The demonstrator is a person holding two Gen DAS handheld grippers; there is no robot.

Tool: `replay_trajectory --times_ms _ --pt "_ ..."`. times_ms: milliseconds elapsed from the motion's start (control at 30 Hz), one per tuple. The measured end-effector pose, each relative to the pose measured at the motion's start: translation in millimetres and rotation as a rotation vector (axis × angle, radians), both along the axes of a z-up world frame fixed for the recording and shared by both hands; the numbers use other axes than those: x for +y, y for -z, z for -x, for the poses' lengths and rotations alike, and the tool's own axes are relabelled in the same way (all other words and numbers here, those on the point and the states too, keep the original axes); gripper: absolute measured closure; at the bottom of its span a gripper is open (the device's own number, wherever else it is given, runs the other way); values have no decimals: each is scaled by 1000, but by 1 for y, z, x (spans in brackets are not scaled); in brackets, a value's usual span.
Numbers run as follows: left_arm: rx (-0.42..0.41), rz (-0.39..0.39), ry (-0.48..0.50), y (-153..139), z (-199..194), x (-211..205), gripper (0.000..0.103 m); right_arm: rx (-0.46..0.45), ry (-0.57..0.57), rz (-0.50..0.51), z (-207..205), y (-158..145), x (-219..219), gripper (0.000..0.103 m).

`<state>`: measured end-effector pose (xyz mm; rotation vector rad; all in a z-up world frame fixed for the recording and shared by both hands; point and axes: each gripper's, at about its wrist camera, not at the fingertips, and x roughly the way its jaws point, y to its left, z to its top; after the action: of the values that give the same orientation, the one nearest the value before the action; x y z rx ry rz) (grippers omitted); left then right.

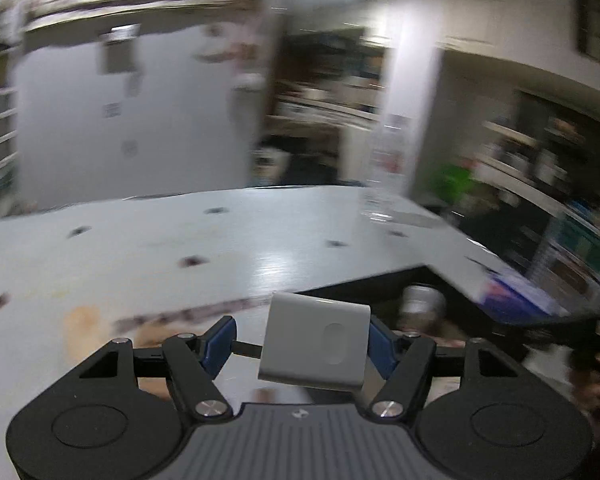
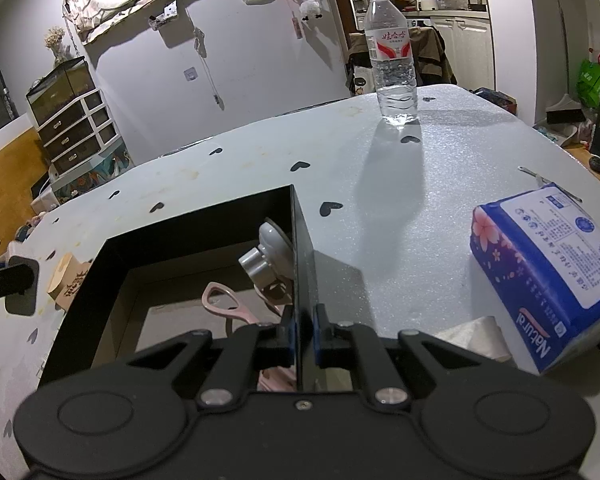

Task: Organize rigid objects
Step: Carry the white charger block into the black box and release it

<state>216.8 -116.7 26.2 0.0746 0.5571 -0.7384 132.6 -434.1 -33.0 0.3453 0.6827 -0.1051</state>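
Charger-like grey block (image 1: pixel 315 346) sits between left gripper (image 1: pixel 298 344) pads, apparently gripped, above table (image 1: pixel 140 248) near black box (image 2: pixel 204 216), whose wall right gripper (image 2: pixel 300 336) pinches nearly closed; advise lowering block squarely inside before releasing.

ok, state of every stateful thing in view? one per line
left gripper: holds a grey block against its right finger, gap at the left one
grey block: lifted, tilted
right gripper: fingers shut on the box wall
black box: open-topped, items inside
water bottle: upright, capped, part full
tissue pack: lying on the table, beside the box
white capped item: in the box, leaning on the wall
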Motion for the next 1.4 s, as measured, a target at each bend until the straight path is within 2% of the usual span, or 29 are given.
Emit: replay_trajectory --times_ms 167,300,467,733,800,967,1067,1400 --pt "-6 -105 200 3 4 -48 34 -1 -1 -4 0 0 0 94" --pt "47 -207 343 19 0 -77 34 -1 -2 -5 0 0 0 94" --pt "167 -262 430 40 -21 -87 34 -1 -2 -6 0 0 1 94" --pt "225 -354 590 48 -33 -111 34 4 1 -4 -2 0 2 93" --pt "208 -388 624 48 -33 -115 34 5 2 -6 -3 1 1 93" --pt "249 -380 691 45 -37 -120 32 9 6 -6 -4 2 2 93" --pt "269 -342 729 43 -35 -122 21 10 5 -7 -4 2 2 93" --pt "258 -331 711 34 -34 -120 13 12 6 -6 -5 2 2 93"
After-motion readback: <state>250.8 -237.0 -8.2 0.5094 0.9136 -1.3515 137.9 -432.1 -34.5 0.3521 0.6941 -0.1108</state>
